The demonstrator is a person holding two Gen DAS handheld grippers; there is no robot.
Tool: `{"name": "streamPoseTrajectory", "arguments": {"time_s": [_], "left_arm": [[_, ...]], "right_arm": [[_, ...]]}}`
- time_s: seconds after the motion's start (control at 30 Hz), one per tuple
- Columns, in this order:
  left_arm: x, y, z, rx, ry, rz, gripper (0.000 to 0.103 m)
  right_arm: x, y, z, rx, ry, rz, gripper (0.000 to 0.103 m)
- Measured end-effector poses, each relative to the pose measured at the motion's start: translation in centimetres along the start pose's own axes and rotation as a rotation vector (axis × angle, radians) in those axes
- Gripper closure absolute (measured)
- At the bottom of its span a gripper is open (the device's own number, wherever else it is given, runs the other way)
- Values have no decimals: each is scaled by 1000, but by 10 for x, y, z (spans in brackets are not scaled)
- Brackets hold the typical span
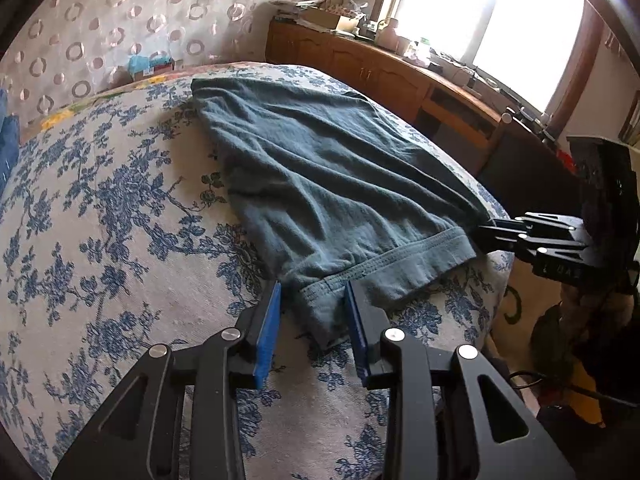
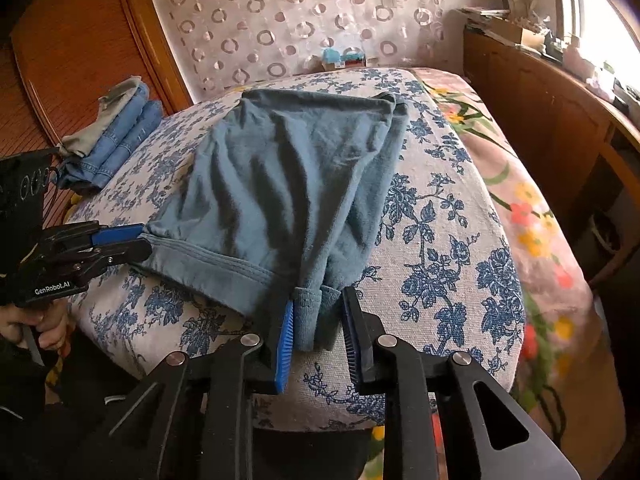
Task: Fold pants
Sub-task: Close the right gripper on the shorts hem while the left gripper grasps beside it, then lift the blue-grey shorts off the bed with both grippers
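Tools (image 1: 312, 320) (image 2: 318, 320) part-open, straddling pants (image 1: 320, 168) hem

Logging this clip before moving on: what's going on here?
A person is folding teal cotton pants on a blue floral padded surface, with handheld tongs in each hand. The left tongs and right tongs each straddle a near hem corner, pads not visibly pinching. Folded blue denim jeans lie at the far left.
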State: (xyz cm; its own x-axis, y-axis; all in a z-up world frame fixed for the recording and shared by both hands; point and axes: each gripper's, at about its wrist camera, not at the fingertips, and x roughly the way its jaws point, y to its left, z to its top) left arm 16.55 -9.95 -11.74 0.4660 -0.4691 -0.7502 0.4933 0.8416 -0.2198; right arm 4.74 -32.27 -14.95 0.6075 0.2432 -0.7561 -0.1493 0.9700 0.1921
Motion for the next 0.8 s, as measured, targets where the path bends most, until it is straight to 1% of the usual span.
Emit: {"name": "streamPoseTrajectory", "arguments": {"time_s": [0.1,0.23,0.37,0.63,0.7,0.73,0.8], "left_arm": [[0,-2,-2,-9,-3,-4,71],[-1,-1,-4,-48,-9,-13,71],[-4,-1,-7,-69,-7,-7,69],[-3,-4,-6,-62,-7,22,69],[-1,-8,-5,-44,-9,38,77],[-2,-11,-4,-30,-16,44,88],[-10,-16,1,-2,-43,35,90]], "right_arm": [[0,0,-3,5,-9,5,81],[-1,1,-5,5,-20,7,81],[-3,1,-7,5,-29,11,82],[-4,0,-12,2,-48,18,82],[-5,-1,-13,5,-52,26,84],[-5,-1,-13,8,-53,32,86],[-6,-3,-12,12,-51,43,87]]}}
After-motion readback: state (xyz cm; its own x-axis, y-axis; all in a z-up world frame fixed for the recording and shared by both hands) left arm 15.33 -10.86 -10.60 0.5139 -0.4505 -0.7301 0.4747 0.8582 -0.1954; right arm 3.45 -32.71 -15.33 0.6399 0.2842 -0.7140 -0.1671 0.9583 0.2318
